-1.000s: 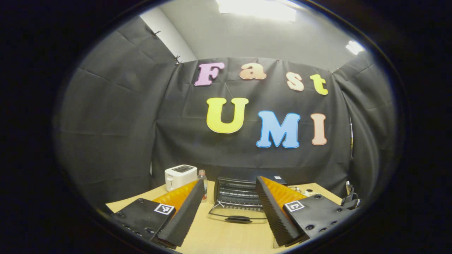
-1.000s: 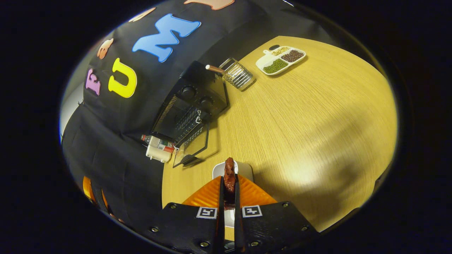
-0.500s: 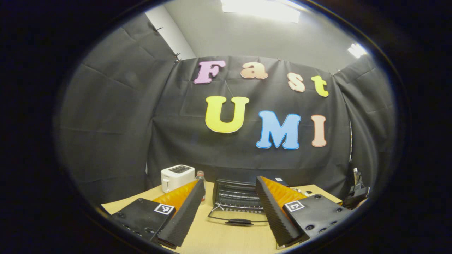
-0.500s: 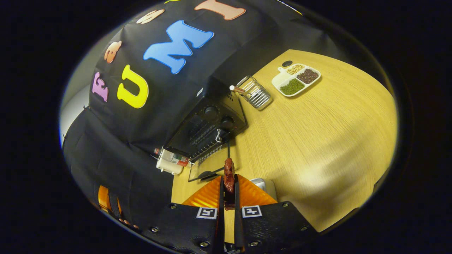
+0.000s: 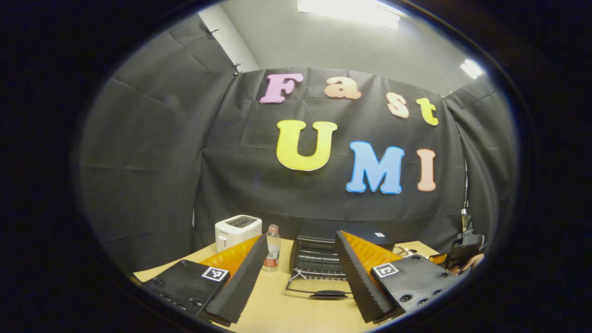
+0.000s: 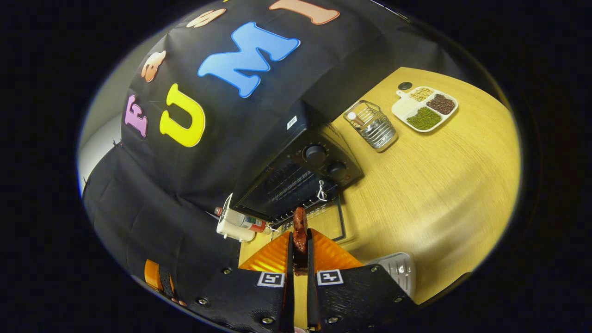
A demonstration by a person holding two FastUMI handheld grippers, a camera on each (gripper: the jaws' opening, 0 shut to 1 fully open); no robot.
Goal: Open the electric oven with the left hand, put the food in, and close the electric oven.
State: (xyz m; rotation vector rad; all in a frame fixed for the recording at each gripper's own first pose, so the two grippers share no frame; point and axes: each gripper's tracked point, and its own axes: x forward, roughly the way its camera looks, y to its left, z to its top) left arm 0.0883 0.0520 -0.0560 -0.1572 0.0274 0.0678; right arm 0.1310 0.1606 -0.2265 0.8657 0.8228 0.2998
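Around the electric oven the wooden table held a fair bit: a white toaster and a small bottle to one side, and on the other, in the right gripper view, a wire rack and a divided tray of beans and grains. A pale flat object lay near the right gripper. The oven door lay dropped open flat on the table, so nothing blocked the mouth. The right gripper's fingers were clamped together on a dark reddish piece of food, held just before the open door. The left gripper hung back, fingers wide apart and empty. Compared with a second earlier, the oven loomed larger and closer behind the food, and the pale object had slid off to the side
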